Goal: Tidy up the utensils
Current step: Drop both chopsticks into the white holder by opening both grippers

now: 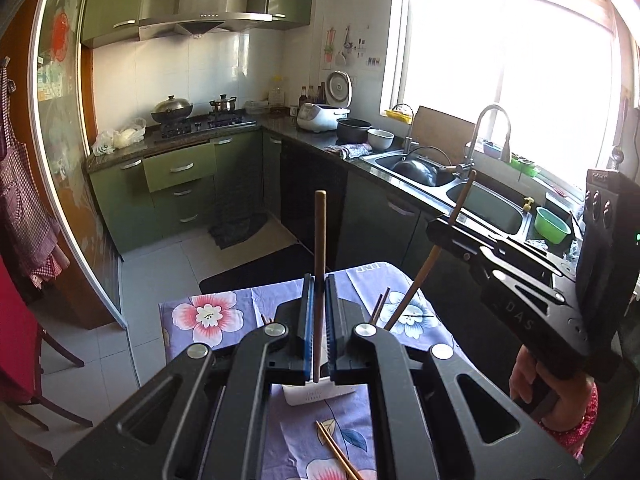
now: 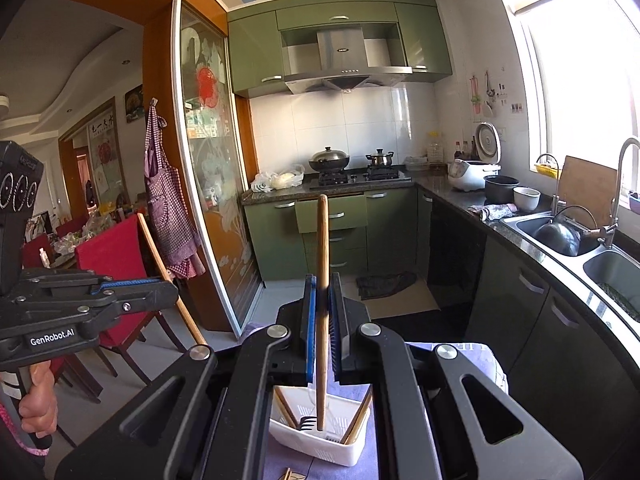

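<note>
**A:** Green-cabinet kitchen, steel range hood [image 2: 346, 66] over a gas hob with two lidded pots, double sink [image 1: 476, 196] under a bright window. The work happens on a small table under a purple floral tablecloth [image 1: 208, 316]. What are the two tools doing?

**B:** Each carries one long brown wooden chopstick. The left gripper [image 1: 319, 320] has its blue-lined jaws pressed onto a chopstick [image 1: 320, 264] held nearly upright. The right gripper [image 2: 321, 324] pinches its own chopstick [image 2: 322, 288] the same way, the lower tip hanging inside the white slotted plastic utensil holder [image 2: 320, 438].

**A:** Why upright?

**B:** My guess: the holder's mouth is narrow, so a vertical stick drops in cleanly. The right one looks ready to be released; the left seems to be waiting its turn above the table.

**A:** What's in the holder already?

**B:** Several brown chopsticks [image 2: 356, 420] leaning against its walls, and what looks like a dark fork head [image 2: 306, 421] at the bottom.

**A:** Anything left outside?

**B:** A loose chopstick pair [image 1: 338, 454] lies flat on the cloth near the left tool, so sorting appears unfinished. Behind the right view, a red chair [image 2: 114, 260] and a checked apron [image 2: 170, 208] mark the dining side.
</note>
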### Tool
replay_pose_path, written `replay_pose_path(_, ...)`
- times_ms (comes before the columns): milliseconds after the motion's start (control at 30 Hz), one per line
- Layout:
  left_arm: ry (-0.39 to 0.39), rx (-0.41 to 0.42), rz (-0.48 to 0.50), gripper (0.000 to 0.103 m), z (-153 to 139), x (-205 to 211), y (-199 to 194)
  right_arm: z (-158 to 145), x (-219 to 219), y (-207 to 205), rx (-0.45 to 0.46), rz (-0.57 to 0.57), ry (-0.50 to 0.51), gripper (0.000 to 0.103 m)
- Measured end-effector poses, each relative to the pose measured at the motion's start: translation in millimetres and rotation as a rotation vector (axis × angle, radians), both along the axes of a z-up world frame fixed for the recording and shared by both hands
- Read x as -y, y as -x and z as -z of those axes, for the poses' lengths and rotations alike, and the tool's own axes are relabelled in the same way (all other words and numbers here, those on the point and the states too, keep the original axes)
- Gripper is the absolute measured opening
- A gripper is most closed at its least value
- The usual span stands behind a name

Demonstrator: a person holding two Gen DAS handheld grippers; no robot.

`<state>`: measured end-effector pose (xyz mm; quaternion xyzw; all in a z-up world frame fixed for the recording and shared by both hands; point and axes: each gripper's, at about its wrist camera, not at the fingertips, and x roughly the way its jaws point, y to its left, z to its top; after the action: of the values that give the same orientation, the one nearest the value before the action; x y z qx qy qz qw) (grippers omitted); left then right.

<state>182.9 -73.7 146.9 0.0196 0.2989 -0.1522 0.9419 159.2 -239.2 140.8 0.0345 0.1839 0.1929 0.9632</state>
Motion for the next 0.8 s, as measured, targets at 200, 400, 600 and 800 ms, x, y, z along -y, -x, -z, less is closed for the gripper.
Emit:
replay_pose_path(200, -0.041, -0.116, -0.03, 0.005, 51, 7, -45, 55, 1, -44, -0.1, 0.004, 0.003, 0.007)
replay_pose_path(400, -0.091, -0.219, -0.04, 0.005, 99, 8, -59, 99, 2, -57, -0.172, -0.006, 0.025, 0.007)
replay_pose_path(600, -0.121, -0.245, -0.041, 0.005, 113, 7, -52, 106, 2, -47, -0.172, -0.012, 0.027, 0.008)
replay_pose_path(800, -0.128, -0.254, -0.044, 0.006, 110, 6, -41, 89, 5, -16, -0.132, -0.011, 0.02, 0.008)
